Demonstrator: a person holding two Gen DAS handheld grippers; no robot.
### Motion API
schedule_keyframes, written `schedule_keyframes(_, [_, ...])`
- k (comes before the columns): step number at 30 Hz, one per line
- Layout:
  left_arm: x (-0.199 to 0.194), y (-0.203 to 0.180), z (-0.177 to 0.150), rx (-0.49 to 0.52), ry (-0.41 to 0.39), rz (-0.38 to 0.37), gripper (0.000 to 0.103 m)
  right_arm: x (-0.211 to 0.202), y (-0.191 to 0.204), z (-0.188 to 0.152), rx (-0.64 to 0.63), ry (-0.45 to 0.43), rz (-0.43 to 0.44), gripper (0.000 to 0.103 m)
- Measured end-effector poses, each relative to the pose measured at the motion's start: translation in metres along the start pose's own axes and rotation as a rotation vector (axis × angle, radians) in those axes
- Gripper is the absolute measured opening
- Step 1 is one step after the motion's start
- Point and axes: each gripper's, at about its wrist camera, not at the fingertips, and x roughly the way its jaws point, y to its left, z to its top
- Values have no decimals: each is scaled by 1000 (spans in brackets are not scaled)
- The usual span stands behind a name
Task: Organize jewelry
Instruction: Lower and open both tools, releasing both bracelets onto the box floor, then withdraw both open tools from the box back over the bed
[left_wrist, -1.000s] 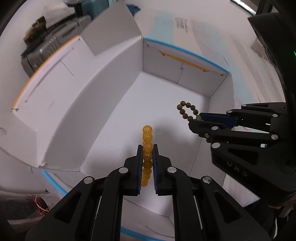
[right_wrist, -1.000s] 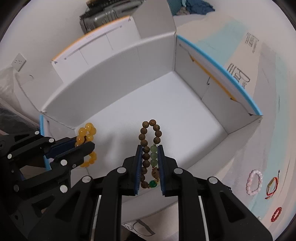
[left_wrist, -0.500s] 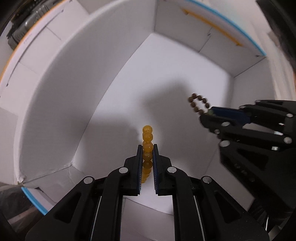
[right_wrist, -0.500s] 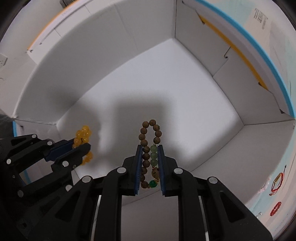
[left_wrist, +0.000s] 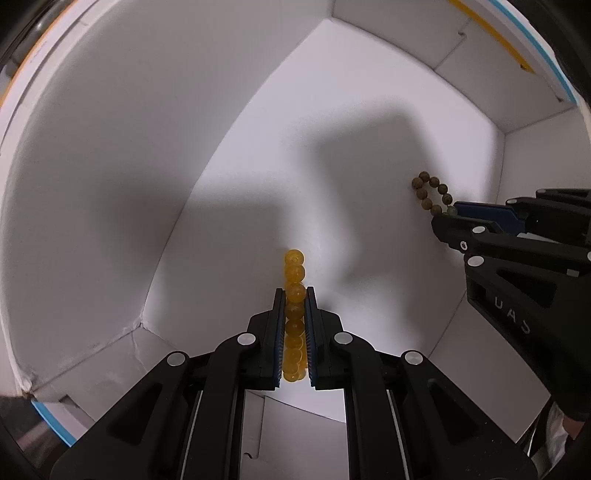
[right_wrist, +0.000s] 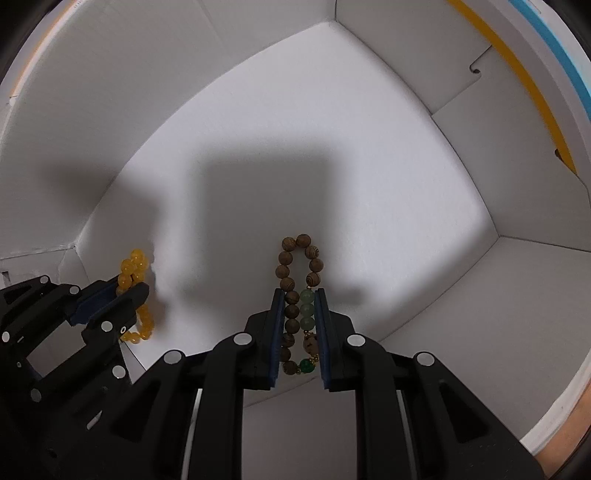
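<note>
Both grippers are sinking deeper into the white box (left_wrist: 110, 155) than a second ago; its rim, in full view then, is now sliding out past the edges of both views, and the clutter outside it is gone from sight.

The left gripper (left_wrist: 294, 295) is pointing down into the box and pinching the yellow bracelet (left_wrist: 294, 273) edge-on between its blue pads. The top few beads are sticking out past the fingertips, while the rest are running back between the fingers. From the right wrist view the same bracelet (right_wrist: 133, 269) is showing as a loop, with part hanging below the left gripper (right_wrist: 125, 291), close to the box's left corner.

The right gripper (right_wrist: 299, 295) is clamping the brown bracelet (right_wrist: 297, 258), its pads squeezing the loop narrow. Wooden beads are making up most of it, with pale green beads (right_wrist: 307, 310) on one side and a darker green bead (right_wrist: 306, 365) near the back between the fingers. The rounded end of the loop is poking out beyond the tips.

Both bracelets are hanging above the box floor (right_wrist: 332, 122), well apart from each other. Whether either is touching the floor I cannot tell. Broad shadows of the grippers are lying across the floor and walls.
</note>
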Motion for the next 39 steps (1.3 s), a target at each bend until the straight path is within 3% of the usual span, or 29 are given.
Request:
schedule_keyframes(6, [8, 0, 10, 3, 59, 19, 9, 8, 4, 15, 15, 65, -23, 15])
schedule_keyframes(13, [6, -2, 22, 3, 46, 27, 13, 9, 6, 20, 26, 78, -29, 16])
schedule_keyframes(15, [-3, -5, 23, 13, 24, 46, 18, 6, 7, 21, 32, 65, -29, 17])
schedule_keyframes(16, [-6, -5, 23, 19, 10, 54, 26, 7, 6, 18, 33, 61, -29, 18])
schedule_keyframes(17, [-8, -6, 23, 20, -1, 62, 34, 5, -1, 16, 33, 57, -29, 20])
schedule_keyframes(22, [-23, -6, 20, 11, -59, 73, 50, -2, 4, 4, 30, 14, -10, 37])
schedule_keyframes(26, [-38, -6, 17, 1, -122, 73, 64, -17, 10, 1, 16, -28, 6, 57])
schedule_keyframes(35, [-68, -16, -6, -14, -226, 79, 79, -59, 19, -18, -4, -172, 2, 78])
schedule_keyframes(39, [-76, -17, -22, -23, -274, 80, 88, -78, 16, -33, 1, -240, 21, 79])
